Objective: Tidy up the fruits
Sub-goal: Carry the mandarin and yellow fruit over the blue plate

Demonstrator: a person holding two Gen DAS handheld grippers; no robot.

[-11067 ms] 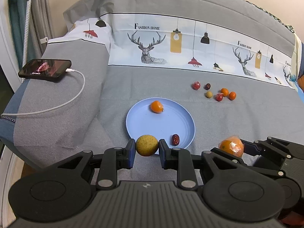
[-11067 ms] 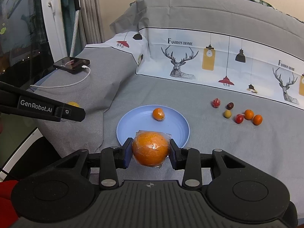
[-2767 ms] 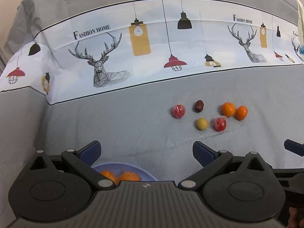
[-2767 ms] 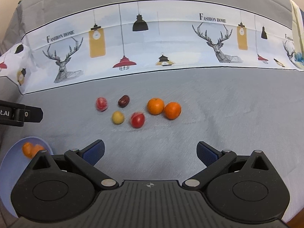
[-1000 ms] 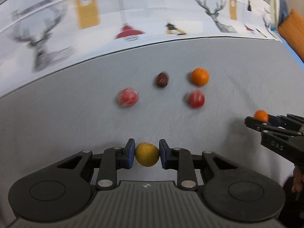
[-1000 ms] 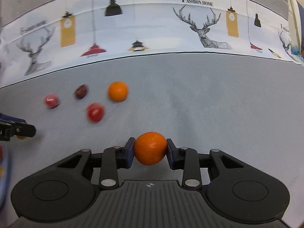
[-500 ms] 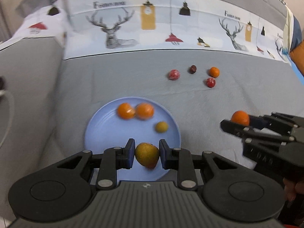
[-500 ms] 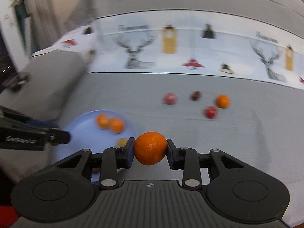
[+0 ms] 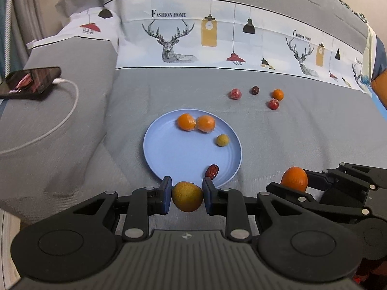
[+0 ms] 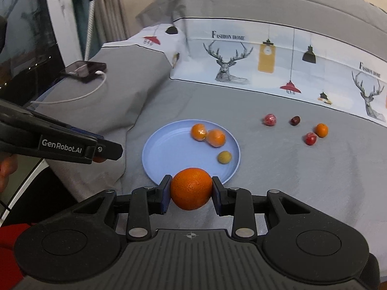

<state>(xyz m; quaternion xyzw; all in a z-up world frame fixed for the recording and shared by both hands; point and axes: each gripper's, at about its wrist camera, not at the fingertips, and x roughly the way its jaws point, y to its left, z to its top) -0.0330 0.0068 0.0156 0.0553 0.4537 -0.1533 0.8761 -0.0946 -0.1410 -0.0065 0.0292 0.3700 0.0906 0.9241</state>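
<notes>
My left gripper (image 9: 187, 197) is shut on a small yellow-brown fruit (image 9: 187, 196), held just over the near rim of the blue plate (image 9: 167, 149). My right gripper (image 10: 191, 189) is shut on an orange (image 10: 191, 188) at the plate's (image 10: 167, 147) near edge; this orange (image 9: 293, 178) shows to the right in the left wrist view. On the plate lie two wrapped oranges (image 9: 196, 122), a small yellow fruit (image 9: 222, 140) and a red date (image 9: 212, 171). Several small fruits (image 9: 255, 95) lie loose on the grey sheet beyond the plate.
A phone (image 9: 30, 79) on a white charging cable (image 9: 60, 120) rests on the grey pillow at left. The printed deer-pattern bedding (image 9: 217, 38) rises behind the fruits. A window frame and curtain (image 10: 79, 19) stand at far left beside the bed.
Both grippers have swung left from the loose fruits to the plate, each carrying its fruit. The plate and phone have come into view, and the loose fruits now lie farther back.
</notes>
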